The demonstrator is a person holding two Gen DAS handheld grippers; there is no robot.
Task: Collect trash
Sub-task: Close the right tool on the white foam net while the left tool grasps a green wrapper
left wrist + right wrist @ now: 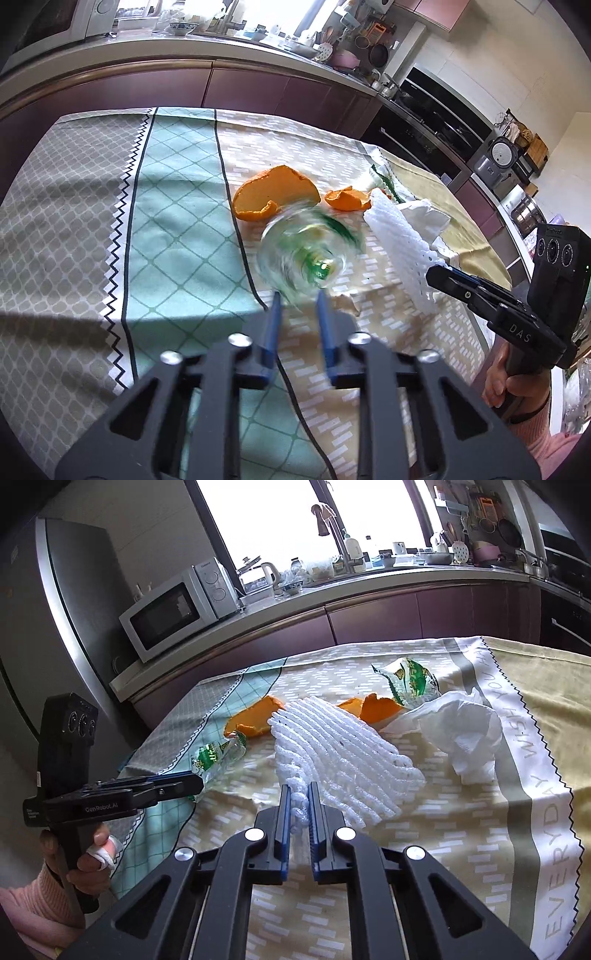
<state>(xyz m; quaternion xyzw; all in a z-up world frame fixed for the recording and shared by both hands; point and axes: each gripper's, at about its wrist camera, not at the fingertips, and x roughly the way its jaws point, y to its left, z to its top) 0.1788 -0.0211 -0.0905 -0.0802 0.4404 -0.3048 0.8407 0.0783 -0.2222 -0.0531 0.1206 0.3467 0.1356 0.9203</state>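
On a kitchen table, I work over the patterned tablecloth (509,775), the ground on which every scrap of this job lies. None of the trash has left the cloth, and no bin or bag shows in either view, so I judge the collecting barely begun: two pieces gripped, the rest waiting.

Largest on the cloth is the white foam fruit net (332,746), at its middle. My right gripper (297,805) has its blue pads pressed together on the net's near, bunched end, pinching it.

Beside the net's right edge sits the crumpled white tissue (469,731), untouched. Behind the net, toward the kitchen counter (369,590), lie two pieces of orange peel (255,716), one on each side of its far end, and a torn green-and-white wrapper (410,679) lies just beyond the right-hand piece.

To the net's left, my left gripper (297,295) has its jaws drawn nearly together on a clear plastic wrapper with green print (303,254). In the left wrist view the wrapper is blurred; in the right wrist view its end sits in the jaws while the rest trails onto the cloth.

Still to do, as I read it: lift both pieces away, then return for the tissue, the peel and the torn wrapper.
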